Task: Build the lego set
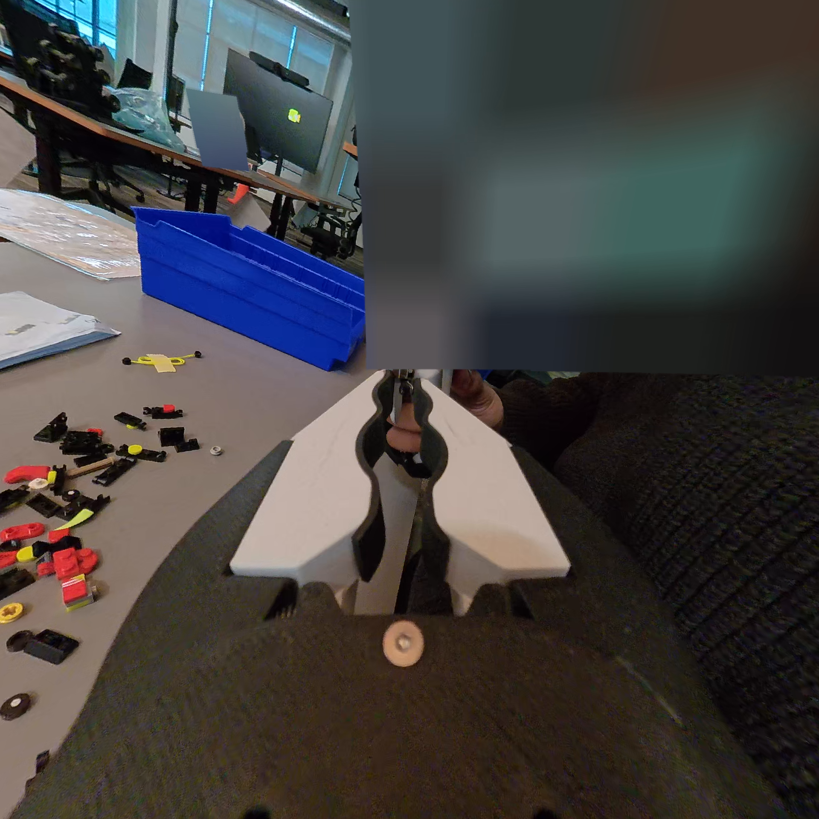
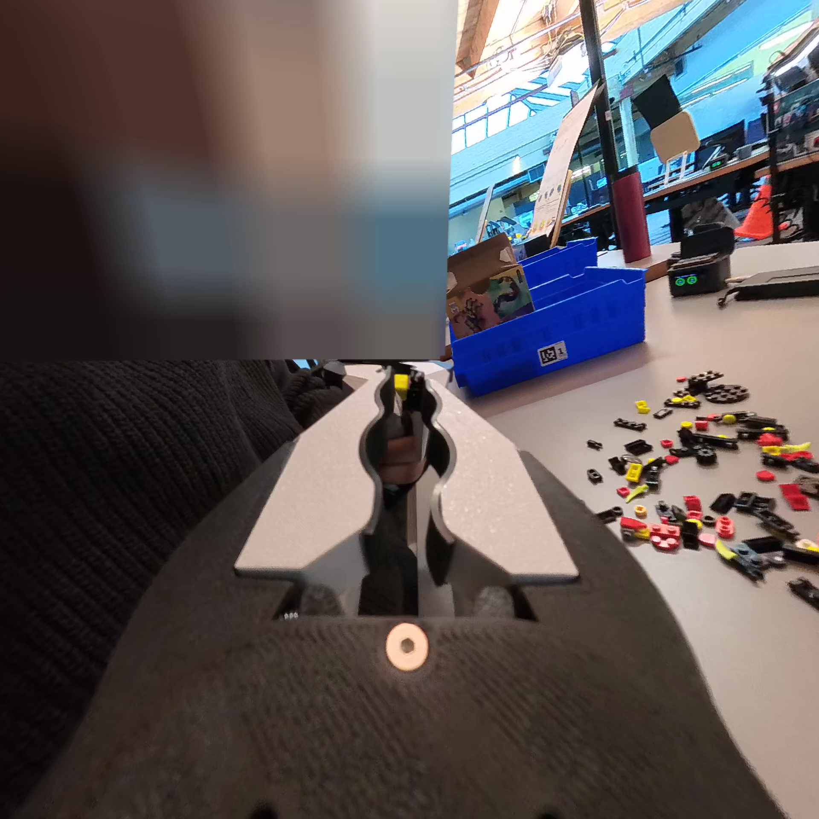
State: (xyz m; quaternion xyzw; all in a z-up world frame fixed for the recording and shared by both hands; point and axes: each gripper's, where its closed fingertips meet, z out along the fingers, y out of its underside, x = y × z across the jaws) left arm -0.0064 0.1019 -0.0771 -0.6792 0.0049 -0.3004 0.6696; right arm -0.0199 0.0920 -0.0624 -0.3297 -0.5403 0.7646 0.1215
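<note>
Right gripper (image 2: 405, 390) is clamped on a small yellow-and-black brick piece (image 2: 401, 382) at its tips. Left gripper (image 1: 405, 390) is nearly together on a thin metal part (image 1: 404, 388), tips facing; loose bricks (image 2: 709, 478) lie well apart on the table (image 2: 576, 443)

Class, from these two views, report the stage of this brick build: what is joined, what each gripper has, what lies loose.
Joined: a small yellow-and-black brick cluster appears put together. In hand: the right gripper pinches that cluster. The left gripper is nearly shut on a small dark piece, partly hidden by a blurred patch. Left: many red, black and yellow loose bricks lie scattered on the grey table.
</note>
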